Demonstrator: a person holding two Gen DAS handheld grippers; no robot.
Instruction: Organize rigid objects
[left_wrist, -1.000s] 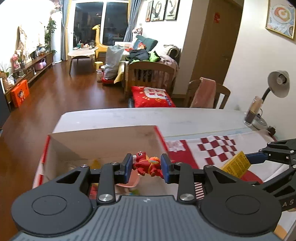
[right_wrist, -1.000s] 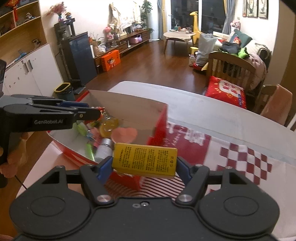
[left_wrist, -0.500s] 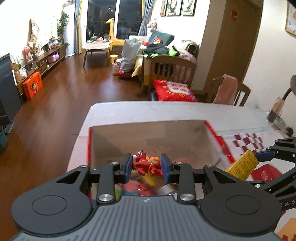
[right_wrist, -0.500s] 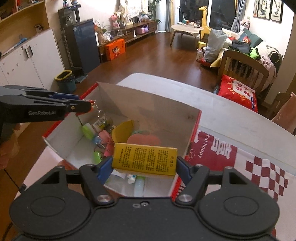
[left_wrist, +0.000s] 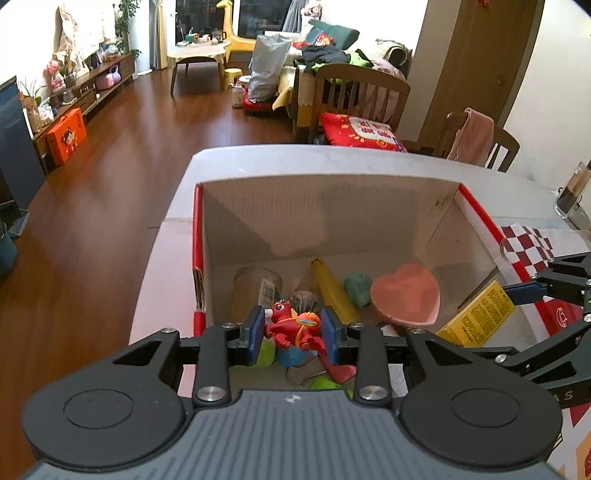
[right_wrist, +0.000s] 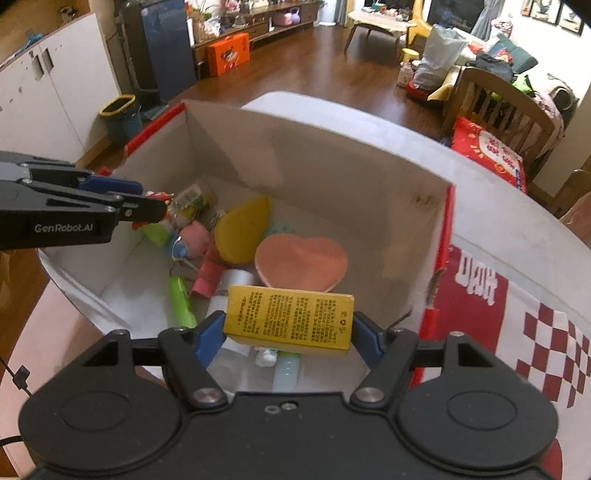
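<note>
A small red toy figure (left_wrist: 293, 326), stiff, light and knobbly, sits clenched at its sides in my left tool (left_wrist: 291, 334) above the open cardboard box (left_wrist: 317, 206) on the desk (left_wrist: 258, 157); my right tool (right_wrist: 288, 334) grips a light, rigid yellow carton (right_wrist: 289, 319) by its short ends.

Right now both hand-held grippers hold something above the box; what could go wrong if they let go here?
1. The yellow carton in the right hand-held gripper hangs near the box's close red-edged wall; it might catch the rim and tip outside.
2. The red figurine in the left hand-held gripper could bounce off the clear jar below.
3. The pink heart dish might be struck by the carton.
</note>
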